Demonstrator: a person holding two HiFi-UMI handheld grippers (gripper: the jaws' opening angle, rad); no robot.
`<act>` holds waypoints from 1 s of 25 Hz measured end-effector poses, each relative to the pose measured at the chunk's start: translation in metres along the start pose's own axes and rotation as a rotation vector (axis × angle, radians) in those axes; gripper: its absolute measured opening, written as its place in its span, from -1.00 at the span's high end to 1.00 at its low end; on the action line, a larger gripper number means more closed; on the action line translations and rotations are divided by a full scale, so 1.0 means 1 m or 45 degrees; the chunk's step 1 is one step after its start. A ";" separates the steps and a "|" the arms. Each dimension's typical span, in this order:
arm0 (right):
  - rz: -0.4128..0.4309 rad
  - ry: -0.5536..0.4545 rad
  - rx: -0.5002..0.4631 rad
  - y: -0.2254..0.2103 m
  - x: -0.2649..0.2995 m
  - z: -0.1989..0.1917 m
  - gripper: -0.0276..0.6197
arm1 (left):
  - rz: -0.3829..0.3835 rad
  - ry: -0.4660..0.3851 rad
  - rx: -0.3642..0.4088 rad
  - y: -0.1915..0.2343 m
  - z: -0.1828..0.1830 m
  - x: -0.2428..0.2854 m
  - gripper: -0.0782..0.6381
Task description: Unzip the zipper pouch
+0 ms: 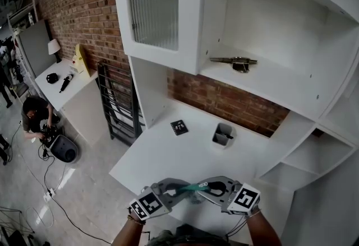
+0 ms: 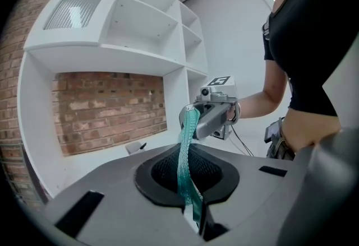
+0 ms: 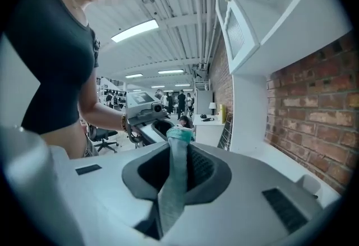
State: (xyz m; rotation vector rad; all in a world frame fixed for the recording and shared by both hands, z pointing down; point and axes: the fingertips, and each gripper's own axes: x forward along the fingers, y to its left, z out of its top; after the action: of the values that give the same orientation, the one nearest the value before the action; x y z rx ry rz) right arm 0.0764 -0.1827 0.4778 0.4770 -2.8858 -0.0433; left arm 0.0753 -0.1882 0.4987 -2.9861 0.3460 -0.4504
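A teal mesh zipper pouch hangs in the air, stretched edge-on between my two grippers, just above the near edge of the white desk. My left gripper is shut on one end, and in the left gripper view the pouch runs from its jaws up to the right gripper opposite. My right gripper is shut on the other end. In the right gripper view the pouch leaves its jaws toward the left gripper. The zipper pull is hidden.
On the desk stand a grey cup and a small black card. Above is a white cupboard with a ribbed glass door and a shelf holding a dark tool. A black rack leans at the left, and a person crouches on the floor.
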 end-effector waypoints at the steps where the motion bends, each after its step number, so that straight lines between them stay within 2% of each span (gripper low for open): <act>1: -0.011 0.004 -0.013 0.000 0.000 0.000 0.83 | 0.006 0.002 -0.001 0.001 0.000 0.000 0.75; 3: -0.057 -0.013 -0.019 -0.003 0.001 0.002 0.88 | 0.044 -0.003 -0.009 0.006 -0.001 0.000 0.75; 6: -0.130 -0.026 -0.032 -0.007 0.003 0.002 0.89 | 0.110 -0.042 -0.080 0.013 0.000 -0.004 0.70; 8: -0.215 -0.023 -0.033 -0.013 0.002 0.004 0.89 | 0.167 -0.058 -0.129 0.019 -0.001 -0.011 0.51; 10: -0.301 0.033 -0.098 -0.019 0.001 0.003 0.89 | 0.245 -0.051 -0.156 0.025 -0.001 -0.021 0.33; 11: -0.336 0.066 -0.145 -0.021 0.000 0.003 0.89 | 0.291 -0.043 -0.161 0.027 0.000 -0.025 0.31; 15: -0.413 0.130 -0.272 -0.023 0.003 0.003 0.89 | 0.438 -0.063 -0.185 0.029 0.018 -0.032 0.29; 17: -0.431 0.147 -0.293 -0.025 0.005 0.003 0.89 | 0.469 -0.086 -0.186 0.027 0.031 -0.031 0.29; 22: -0.486 0.240 -0.398 -0.025 0.013 0.000 0.89 | 0.535 -0.067 -0.096 0.021 0.053 -0.022 0.25; 25: -0.522 0.247 -0.507 -0.020 0.019 0.004 0.89 | 0.565 -0.047 -0.130 0.021 0.050 -0.015 0.24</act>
State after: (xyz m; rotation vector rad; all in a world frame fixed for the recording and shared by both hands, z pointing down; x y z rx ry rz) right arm 0.0640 -0.2078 0.4770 0.9188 -2.4559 -0.5861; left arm 0.0722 -0.2012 0.4441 -2.8774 1.0238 -0.3357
